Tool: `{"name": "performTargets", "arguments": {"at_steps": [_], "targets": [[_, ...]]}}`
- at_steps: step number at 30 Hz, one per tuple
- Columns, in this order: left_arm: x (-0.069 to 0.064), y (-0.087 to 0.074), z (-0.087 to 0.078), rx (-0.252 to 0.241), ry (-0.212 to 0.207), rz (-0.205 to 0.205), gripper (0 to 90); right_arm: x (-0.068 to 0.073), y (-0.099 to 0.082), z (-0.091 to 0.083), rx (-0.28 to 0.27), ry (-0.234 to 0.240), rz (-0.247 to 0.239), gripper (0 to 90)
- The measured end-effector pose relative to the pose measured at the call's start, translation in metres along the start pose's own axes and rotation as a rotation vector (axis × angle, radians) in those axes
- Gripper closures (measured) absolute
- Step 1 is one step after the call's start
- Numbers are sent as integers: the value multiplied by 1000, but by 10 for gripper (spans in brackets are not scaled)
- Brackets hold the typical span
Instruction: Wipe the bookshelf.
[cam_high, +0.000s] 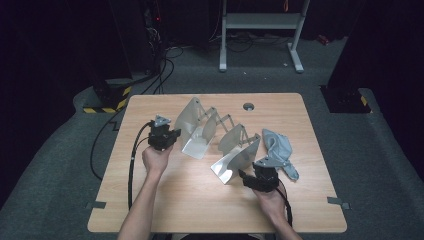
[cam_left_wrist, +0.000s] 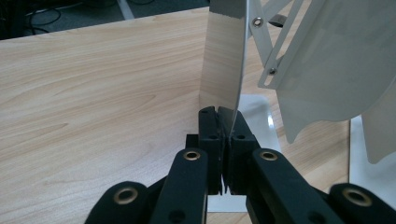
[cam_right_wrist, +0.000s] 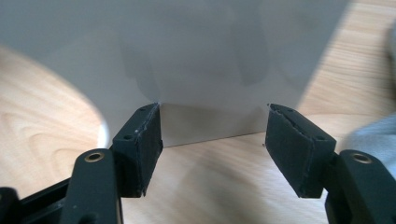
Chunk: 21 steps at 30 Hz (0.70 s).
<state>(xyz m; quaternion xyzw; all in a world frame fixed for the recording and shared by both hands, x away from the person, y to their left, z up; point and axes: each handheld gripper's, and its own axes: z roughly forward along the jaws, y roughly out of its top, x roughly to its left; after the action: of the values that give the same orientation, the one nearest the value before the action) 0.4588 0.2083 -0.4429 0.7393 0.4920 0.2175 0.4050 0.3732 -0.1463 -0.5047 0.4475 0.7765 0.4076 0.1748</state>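
**Left gripper pinches the folding rack, right one waits open at its other end**

From the high view, a metal folding rack (cam_high: 220, 137) made of curved plates joined by scissor links lies across the middle of the wooden table (cam_high: 165, 200). The left gripper (cam_high: 172, 136) sits at the rack's left end, against the outermost plate. The right gripper (cam_high: 245, 175) sits at the rack's right end, just in front of the last plate. A crumpled grey cloth (cam_high: 278, 150) lies on the table just right of the rack, close beside the right gripper. A round grommet hole (cam_high: 248, 106) sits in the table behind the rack. Beyond the table, on the dark floor, stand a white frame (cam_high: 260, 30) and loose cables (cam_high: 165, 65).

In the left gripper view, the left gripper (cam_left_wrist: 223, 112) has its jaws closed on the thin edge of the rack's end plate (cam_left_wrist: 224, 60), which stands upright between the pads. The next plates and link bars (cam_left_wrist: 327, 70) crowd the space to the right of it.

In the right gripper view, the right gripper (cam_right_wrist: 215, 133) holds its jaws wide apart, gripping nothing. The rack's grey plate (cam_right_wrist: 187, 60) stands straight ahead, blocking the way forward, its lower edge between the two tips. The cloth (cam_right_wrist: 373, 135) shows at the right edge.
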Motion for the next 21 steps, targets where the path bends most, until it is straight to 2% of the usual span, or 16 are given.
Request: {"name": "performTargets", "arguments": {"at_steps": [3, 6, 15, 19, 21], "targets": [[-1, 0, -1, 4, 0, 4, 870, 7, 1, 0, 4, 11, -16, 348], [-2, 0, -1, 6, -1, 4, 869, 11, 3, 1, 17, 21, -7, 327], [-3, -1, -2, 2, -3, -2, 866, 26, 6, 1, 10, 17, -15, 264], [-3, -2, -3, 1, -4, 0, 866, 25, 8, 3, 16, -10, -12, 263], [-3, -3, -3, 0, -4, 1, 866, 23, 8, 3, 17, -8, -10, 272]]}}
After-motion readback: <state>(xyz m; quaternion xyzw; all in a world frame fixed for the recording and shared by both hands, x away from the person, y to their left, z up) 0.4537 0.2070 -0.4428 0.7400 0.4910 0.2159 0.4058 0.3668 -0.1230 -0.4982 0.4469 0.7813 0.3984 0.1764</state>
